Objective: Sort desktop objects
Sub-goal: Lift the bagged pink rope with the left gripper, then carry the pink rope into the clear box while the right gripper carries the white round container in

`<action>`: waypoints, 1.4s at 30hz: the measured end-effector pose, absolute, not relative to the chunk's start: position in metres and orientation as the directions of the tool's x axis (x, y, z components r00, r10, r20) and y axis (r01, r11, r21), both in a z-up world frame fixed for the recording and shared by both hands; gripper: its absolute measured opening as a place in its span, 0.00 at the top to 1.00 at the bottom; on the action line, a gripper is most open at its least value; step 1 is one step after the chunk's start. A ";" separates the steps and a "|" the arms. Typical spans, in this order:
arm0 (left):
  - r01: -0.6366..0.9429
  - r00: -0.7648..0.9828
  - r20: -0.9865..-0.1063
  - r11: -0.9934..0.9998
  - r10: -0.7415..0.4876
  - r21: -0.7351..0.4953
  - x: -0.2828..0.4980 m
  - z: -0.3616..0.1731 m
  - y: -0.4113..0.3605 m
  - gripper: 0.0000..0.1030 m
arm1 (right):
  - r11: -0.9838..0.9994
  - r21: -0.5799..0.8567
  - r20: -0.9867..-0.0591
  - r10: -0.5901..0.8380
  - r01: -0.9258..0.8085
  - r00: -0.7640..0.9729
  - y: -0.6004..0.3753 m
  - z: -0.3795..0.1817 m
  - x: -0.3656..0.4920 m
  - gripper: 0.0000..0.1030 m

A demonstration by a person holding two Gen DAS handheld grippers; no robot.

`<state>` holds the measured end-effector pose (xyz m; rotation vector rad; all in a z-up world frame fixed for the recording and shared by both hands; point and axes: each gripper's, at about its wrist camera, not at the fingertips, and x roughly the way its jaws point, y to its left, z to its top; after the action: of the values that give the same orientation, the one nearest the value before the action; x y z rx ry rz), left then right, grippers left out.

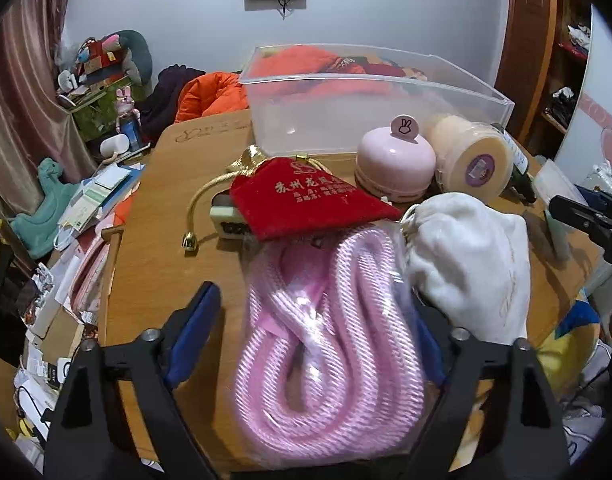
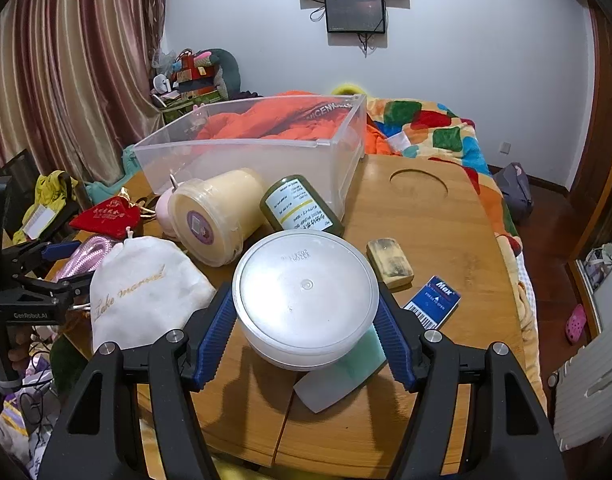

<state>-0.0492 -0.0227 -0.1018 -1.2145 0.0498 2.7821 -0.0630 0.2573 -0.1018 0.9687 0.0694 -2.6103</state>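
The left hand-held gripper (image 1: 318, 320) straddles a bagged pink rope (image 1: 330, 340) on the desk (image 2: 426, 220), jaws apart; the right hand-held gripper (image 2: 306, 308) pinches a white tub (image 2: 306, 292). Slick plastic may slip, or the rope snag the red pouch (image 1: 306, 204).

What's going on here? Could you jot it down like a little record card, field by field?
Setting: wooden table beside a bed
Left gripper: open around a bagged pink rope
Right gripper: fingers either side of a round white container; grip unclear
Destination, likely: clear plastic bin, nothing of the table's clutter visible in it
Other items: white pouch, red pouch, cream tub, dark green bottle, pink round gadget
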 end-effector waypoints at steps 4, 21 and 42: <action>-0.167 -0.660 -0.737 -0.985 0.143 -0.042 -0.032 -0.099 -0.030 0.29 | -0.934 0.074 -0.642 -0.313 0.350 -0.700 0.255 -0.103 -0.061 0.39; -0.187 -0.691 -0.708 -0.982 0.148 -0.023 -0.034 -0.092 -0.018 0.44 | -0.935 0.056 -0.620 -0.308 0.350 -0.722 0.254 -0.092 -0.052 0.39; -0.257 -0.819 -0.514 -0.964 0.254 -0.066 -0.020 -0.011 -0.011 0.45 | -0.928 0.034 -0.548 -0.327 0.370 -0.770 0.254 -0.050 -0.056 0.39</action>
<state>-0.0199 -0.0108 -0.0106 -0.7797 0.0093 2.7648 -0.0561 0.2536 -0.0501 0.8009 0.1068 -2.6481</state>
